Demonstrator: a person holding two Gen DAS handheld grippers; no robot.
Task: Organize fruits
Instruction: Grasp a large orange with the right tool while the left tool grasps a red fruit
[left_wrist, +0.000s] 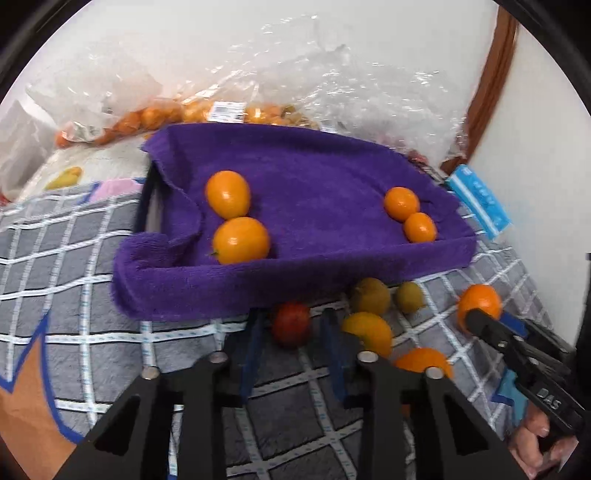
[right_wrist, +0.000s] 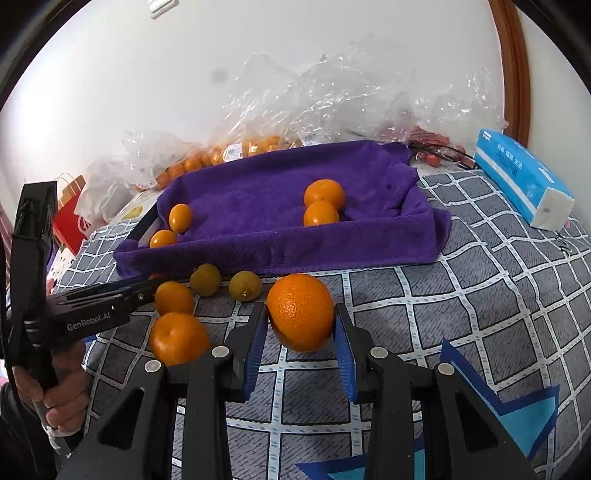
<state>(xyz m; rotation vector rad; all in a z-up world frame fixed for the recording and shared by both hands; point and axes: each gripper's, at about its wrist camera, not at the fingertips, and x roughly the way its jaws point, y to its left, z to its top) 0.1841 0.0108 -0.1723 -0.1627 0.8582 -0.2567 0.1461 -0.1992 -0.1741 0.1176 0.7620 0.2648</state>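
Note:
A tray lined with a purple towel holds two pairs of orange fruits. My right gripper is shut on a large orange, held just above the bed in front of the tray; it also shows in the left wrist view. My left gripper is open around a small red fruit lying by the tray's front edge. Loose fruits lie nearby: two yellow-green ones, an orange one and a bigger orange.
The grey checked bedspread carries everything. Clear plastic bags of small oranges lie behind the tray against the white wall. A blue tissue pack lies at the right. A red paper bag stands at the left.

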